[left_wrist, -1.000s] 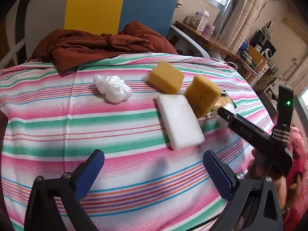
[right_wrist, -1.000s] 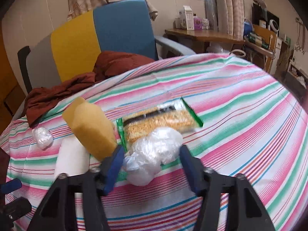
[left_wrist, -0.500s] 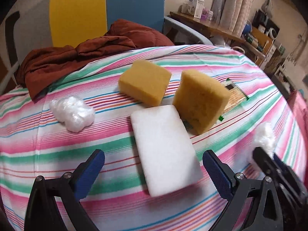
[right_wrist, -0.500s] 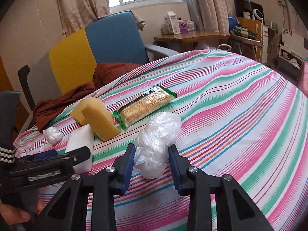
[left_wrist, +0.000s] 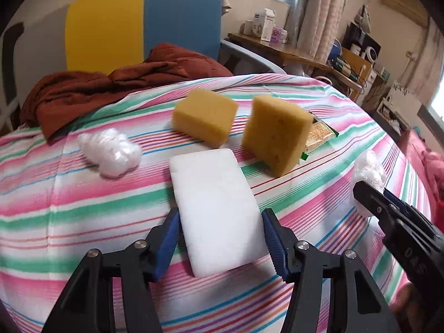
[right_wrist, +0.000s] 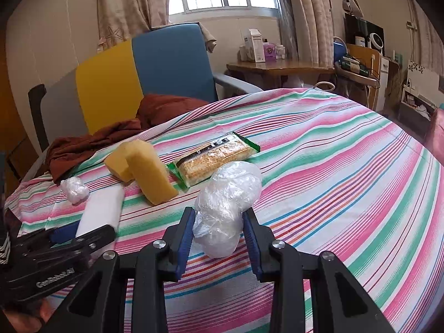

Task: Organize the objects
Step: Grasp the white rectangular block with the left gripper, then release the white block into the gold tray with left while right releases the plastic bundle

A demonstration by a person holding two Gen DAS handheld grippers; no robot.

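Observation:
A white sponge (left_wrist: 213, 202) lies flat on the striped tablecloth (left_wrist: 83, 208). My left gripper (left_wrist: 220, 238) straddles its near end; the jaws are closing and both blue pads touch its long sides. Behind it, one yellow sponge (left_wrist: 205, 116) lies flat and another yellow sponge (left_wrist: 274, 136) stands on edge. My right gripper (right_wrist: 217, 227) is shut on a crumpled clear plastic ball (right_wrist: 224, 208), held just above the cloth. In the left wrist view that gripper (left_wrist: 369, 194) and its ball (left_wrist: 369, 169) sit at the right. A second plastic ball (left_wrist: 109, 152) lies to the left.
A green-edged cracker pack (right_wrist: 213, 158) lies behind the upright yellow sponge. A brown cloth (left_wrist: 111, 88) is heaped at the table's far edge against a yellow and blue chair (left_wrist: 144, 19). Bare striped cloth (right_wrist: 347, 180) stretches to the right.
My left gripper moved forward and down over the white sponge, and its jaws narrowed from wide open onto its sides. The right gripper shut on the plastic ball and drew it back from the cracker pack.

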